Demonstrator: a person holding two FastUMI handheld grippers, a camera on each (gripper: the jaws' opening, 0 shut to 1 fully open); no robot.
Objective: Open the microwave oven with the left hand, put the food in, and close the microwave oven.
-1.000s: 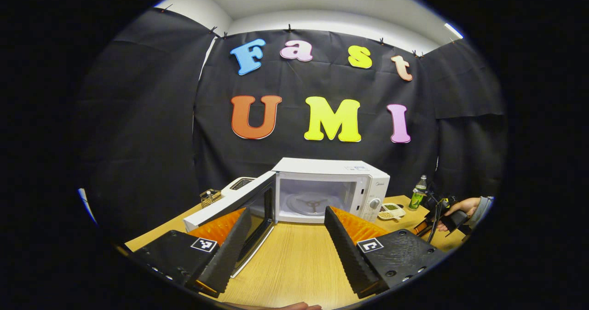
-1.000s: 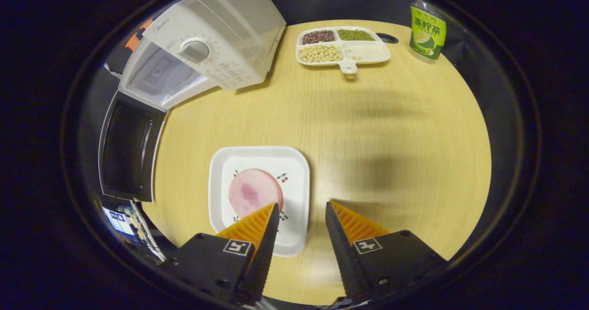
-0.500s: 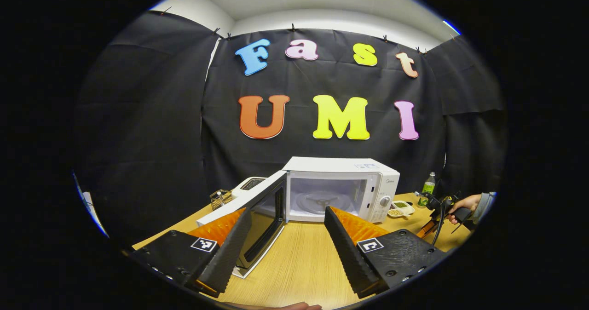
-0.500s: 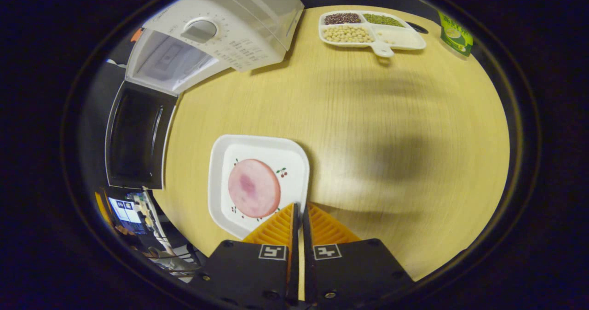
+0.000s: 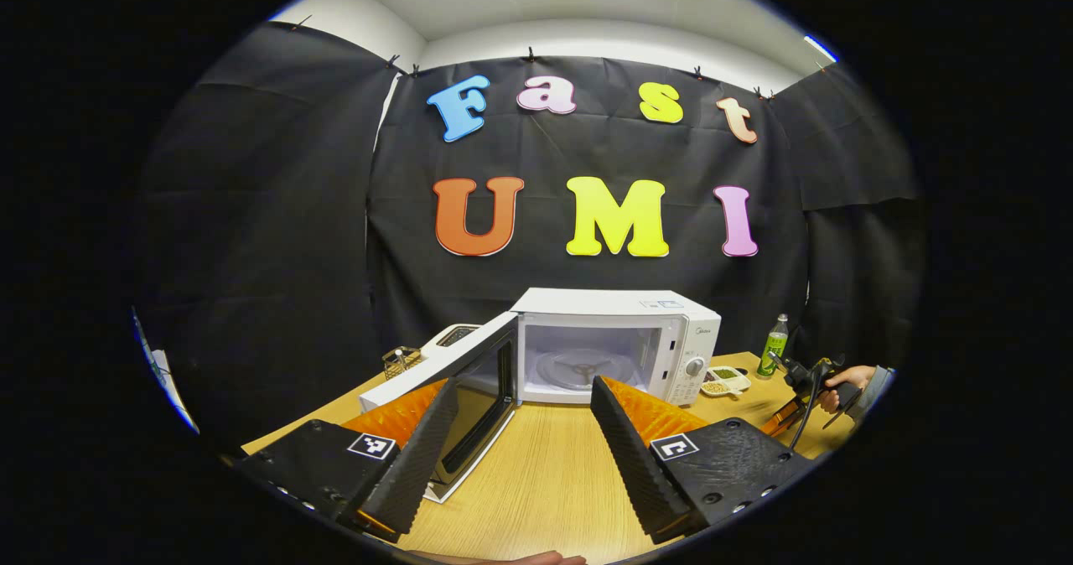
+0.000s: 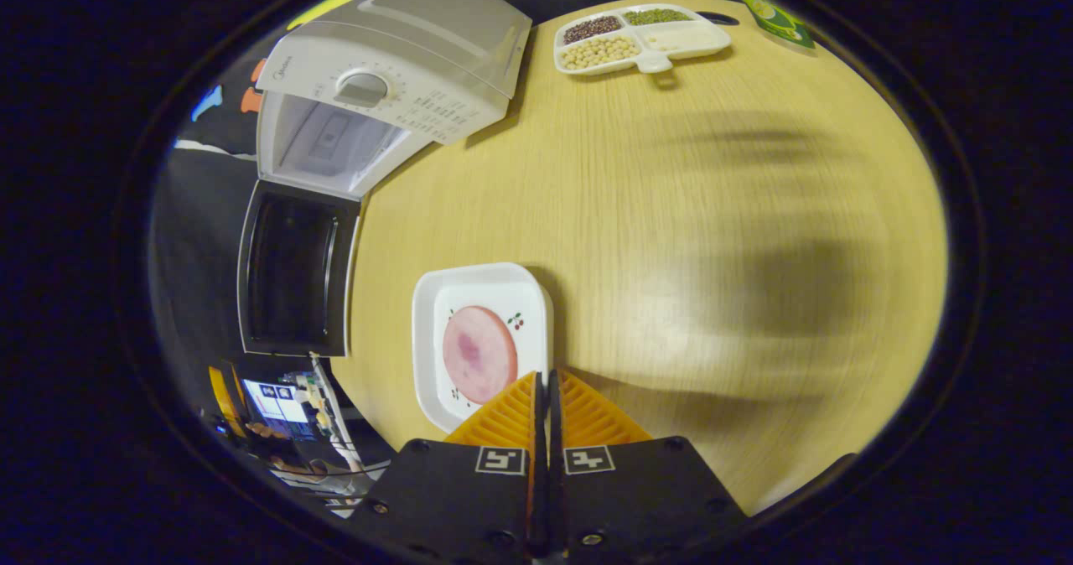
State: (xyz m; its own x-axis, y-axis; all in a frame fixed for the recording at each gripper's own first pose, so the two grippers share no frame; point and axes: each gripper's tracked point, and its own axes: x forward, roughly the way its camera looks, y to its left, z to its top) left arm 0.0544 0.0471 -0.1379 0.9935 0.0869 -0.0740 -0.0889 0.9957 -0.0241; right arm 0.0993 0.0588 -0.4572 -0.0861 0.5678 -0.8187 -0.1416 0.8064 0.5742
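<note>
The white microwave (image 5: 616, 343) stands at the back of the wooden table, its door (image 5: 478, 380) swung wide to the left and the cavity with its glass turntable bare. My left gripper (image 5: 524, 383) hovers open in front of it, holding nothing. In the right gripper view the microwave (image 6: 394, 70) and its open door (image 6: 293, 276) lie at the upper left. A square white plate (image 6: 482, 284) carries a round pink ham slice (image 6: 479, 354). My right gripper (image 6: 545, 374) is shut on the plate's near right rim. That gripper (image 5: 805, 380) and its hand appear far right in the left gripper view.
A divided white dish of beans (image 6: 641, 33) and a green bottle (image 6: 775, 20) sit at the table's far edge, right of the microwave. A toaster (image 5: 453, 336) and a small wire basket (image 5: 401, 355) stand behind the open door. Bare table (image 6: 671, 213) spreads right of the plate.
My right gripper went from open over the plate to shut on its rim, and the plate now looks smaller and shifted right. The left gripper stayed open, nearly still.
</note>
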